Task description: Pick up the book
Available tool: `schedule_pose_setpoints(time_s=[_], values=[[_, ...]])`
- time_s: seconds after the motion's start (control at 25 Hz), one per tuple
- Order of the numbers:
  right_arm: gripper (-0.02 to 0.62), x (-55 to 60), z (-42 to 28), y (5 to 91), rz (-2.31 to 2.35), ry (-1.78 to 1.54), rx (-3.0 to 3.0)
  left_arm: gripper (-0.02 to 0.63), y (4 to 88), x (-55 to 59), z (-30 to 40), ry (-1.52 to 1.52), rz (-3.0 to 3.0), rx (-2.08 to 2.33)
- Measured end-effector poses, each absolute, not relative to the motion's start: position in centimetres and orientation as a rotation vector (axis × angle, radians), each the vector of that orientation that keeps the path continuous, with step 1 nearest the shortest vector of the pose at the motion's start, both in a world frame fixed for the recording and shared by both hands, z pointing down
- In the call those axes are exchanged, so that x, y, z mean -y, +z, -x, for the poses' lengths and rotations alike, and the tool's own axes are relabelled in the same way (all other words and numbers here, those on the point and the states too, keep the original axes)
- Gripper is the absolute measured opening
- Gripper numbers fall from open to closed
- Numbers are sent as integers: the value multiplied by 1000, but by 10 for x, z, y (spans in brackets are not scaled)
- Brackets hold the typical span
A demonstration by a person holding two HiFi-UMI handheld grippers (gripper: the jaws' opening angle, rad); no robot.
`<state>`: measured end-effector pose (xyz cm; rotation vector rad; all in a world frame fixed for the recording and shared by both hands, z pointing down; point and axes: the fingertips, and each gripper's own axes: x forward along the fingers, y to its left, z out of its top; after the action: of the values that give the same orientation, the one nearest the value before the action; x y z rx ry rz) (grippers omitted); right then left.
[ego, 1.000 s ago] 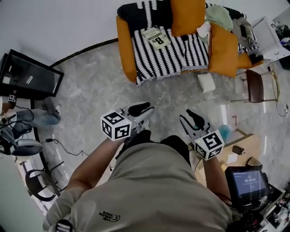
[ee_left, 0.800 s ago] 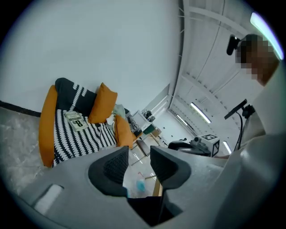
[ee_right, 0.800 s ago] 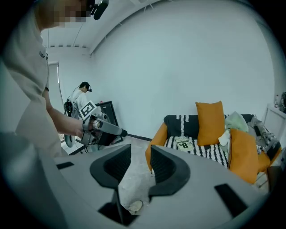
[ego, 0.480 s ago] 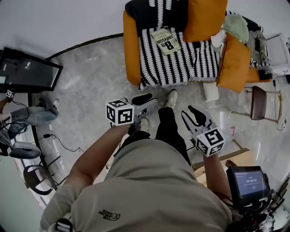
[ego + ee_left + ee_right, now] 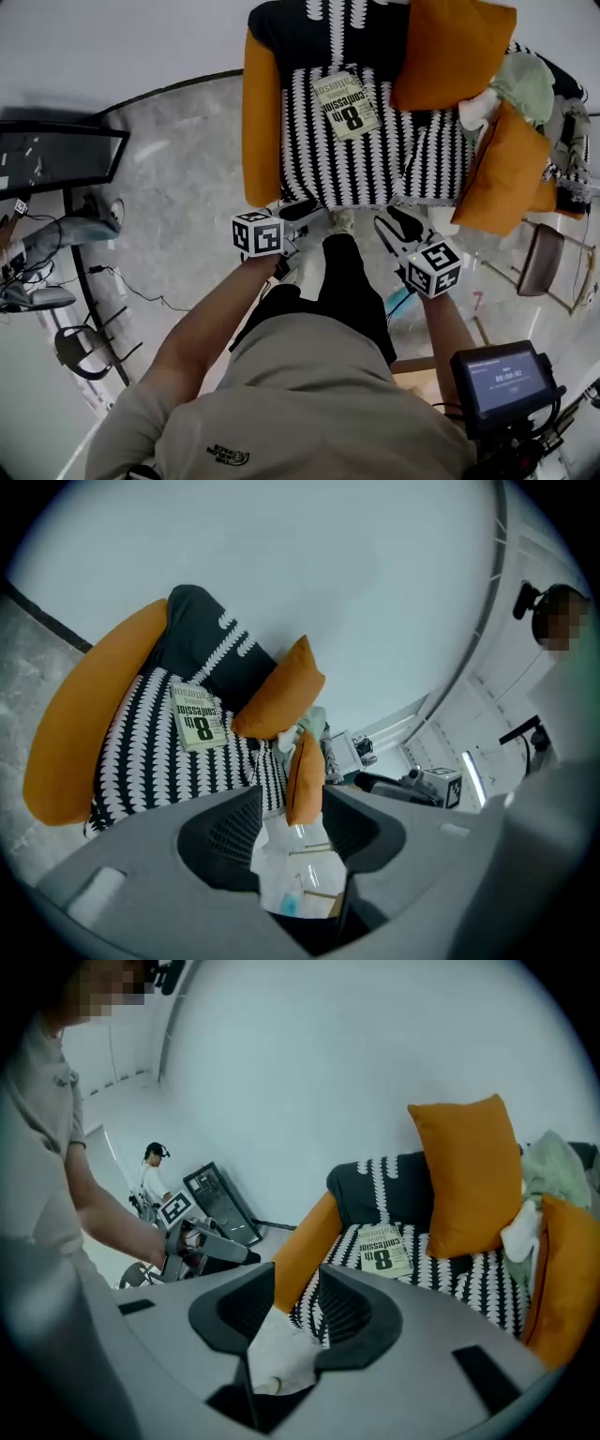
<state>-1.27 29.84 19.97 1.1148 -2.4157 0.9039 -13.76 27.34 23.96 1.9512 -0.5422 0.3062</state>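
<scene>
**Two open grippers, one book on the sofa seat**

One book (image 5: pixel 345 103) lies flat on the black-and-white striped throw (image 5: pixel 375 164) that covers the orange sofa (image 5: pixel 261 122). It is toward the back of the seat, just beside the lower corner of the upright orange cushion (image 5: pixel 450 52). A second orange cushion (image 5: pixel 506 169) leans at the seat's right end, with a pale green cloth (image 5: pixel 525 84) between the two.

Both grippers hover near the seat's front edge, well apart from the book. The left gripper (image 5: pixel 302 208) has its jaws spread; they have just been opening, and nothing is between them. The right gripper (image 5: pixel 392 225) also has its jaws apart and holds nothing.

The left gripper view shows the book (image 5: pixel 199 716) up the seat to its left, and the other gripper's marker cube. Only the right gripper view shows a second person (image 5: pixel 150 1180) standing far off beside a black screen (image 5: pixel 220 1206). Only the head view shows the small display (image 5: pixel 497 375) at the lower right.
</scene>
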Motion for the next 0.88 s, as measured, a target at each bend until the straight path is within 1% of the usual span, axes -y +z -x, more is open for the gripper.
schedule_pose_setpoints(time_s=[0.36, 0.48, 0.68, 0.88], values=[[144, -159, -64, 351, -928, 1042, 2320, 205, 376, -153, 85, 319, -1807, 706], [146, -111, -83, 406, -937, 1166, 2289, 215, 423, -122, 73, 343, -1762, 729], [160, -52, -89, 493, -967, 1332, 2240, 224, 487, -86, 66, 328, -1704, 739], [170, -13, -84, 535, -960, 1450, 2235, 229, 522, -65, 68, 334, -1671, 758]])
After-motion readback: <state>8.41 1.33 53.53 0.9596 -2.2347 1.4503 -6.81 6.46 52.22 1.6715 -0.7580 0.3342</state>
